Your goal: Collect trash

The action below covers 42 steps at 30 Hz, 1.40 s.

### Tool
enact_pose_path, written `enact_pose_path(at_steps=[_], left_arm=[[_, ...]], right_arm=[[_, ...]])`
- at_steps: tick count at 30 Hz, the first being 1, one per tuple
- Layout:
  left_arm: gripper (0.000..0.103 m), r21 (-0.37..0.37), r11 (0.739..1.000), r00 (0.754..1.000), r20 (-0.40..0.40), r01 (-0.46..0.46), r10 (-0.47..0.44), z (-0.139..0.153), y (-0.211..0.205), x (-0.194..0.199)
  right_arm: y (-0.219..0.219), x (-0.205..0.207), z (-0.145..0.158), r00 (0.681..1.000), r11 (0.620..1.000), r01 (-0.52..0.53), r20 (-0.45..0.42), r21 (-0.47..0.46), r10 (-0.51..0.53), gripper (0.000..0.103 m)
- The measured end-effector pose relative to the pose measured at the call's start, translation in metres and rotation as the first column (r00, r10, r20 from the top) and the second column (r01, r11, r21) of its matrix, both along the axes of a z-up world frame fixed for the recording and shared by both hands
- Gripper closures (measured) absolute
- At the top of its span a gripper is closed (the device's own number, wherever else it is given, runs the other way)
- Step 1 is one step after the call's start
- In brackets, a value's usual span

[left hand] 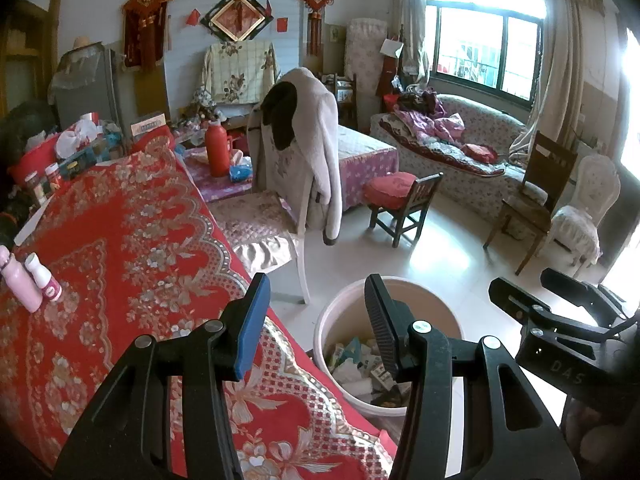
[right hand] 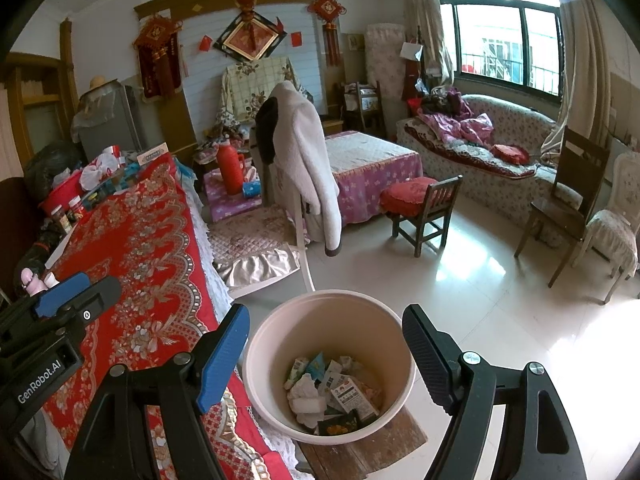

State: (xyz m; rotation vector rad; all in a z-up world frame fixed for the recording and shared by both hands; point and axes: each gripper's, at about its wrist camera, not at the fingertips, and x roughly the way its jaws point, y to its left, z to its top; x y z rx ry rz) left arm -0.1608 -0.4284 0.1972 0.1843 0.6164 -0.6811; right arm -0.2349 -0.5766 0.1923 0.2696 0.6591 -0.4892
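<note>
- The right gripper (right hand: 324, 354) hangs with its jaws spread wide and nothing held.
- The bin (right hand: 280, 332) of trash (right hand: 334, 390) sits just below and between its fingers.
- The left gripper (left hand: 314, 320) is partly spread, empty, over the red tablecloth (left hand: 120, 240) edge beside the bin.

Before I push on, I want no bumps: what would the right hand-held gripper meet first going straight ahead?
Probably the trash bucket: the right hand-held gripper, empty and open, points into its mouth, toward the wrappers inside.

Two grippers are counted: left gripper (left hand: 316, 320) and right gripper (right hand: 324, 344). One trash bucket (right hand: 276, 320) is seen, two small bottles (left hand: 30, 280), one red thermos (left hand: 218, 148).
</note>
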Motion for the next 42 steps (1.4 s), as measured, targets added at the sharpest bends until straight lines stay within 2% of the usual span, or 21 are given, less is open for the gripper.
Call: enact_pose_path(at_steps=[8,29,42], left_arm=[[0.056,0.002,1.0,1.0,-0.021,-0.001,0.001,-0.01,-0.002,-0.003],[0.055,0.013,1.0,0.999,-0.051,0.009,-0.008,-0.012,-0.009,0.004],[0.055,0.01,1.0,0.997,-0.079,0.012,-0.011,-0.017,-0.007,0.008]], right_arm=[[-0.002,0.002,-0.002,1.0,1.0,-0.007,-0.006,0.001,0.007,0.025],[-0.002,0.004,-0.004,1.0,1.0,-0.007,-0.012,0.006,0.007,0.024],[-0.003,0.016,-0.015,0.998,0.999,-0.033,-0.046,0.01,0.033,0.024]])
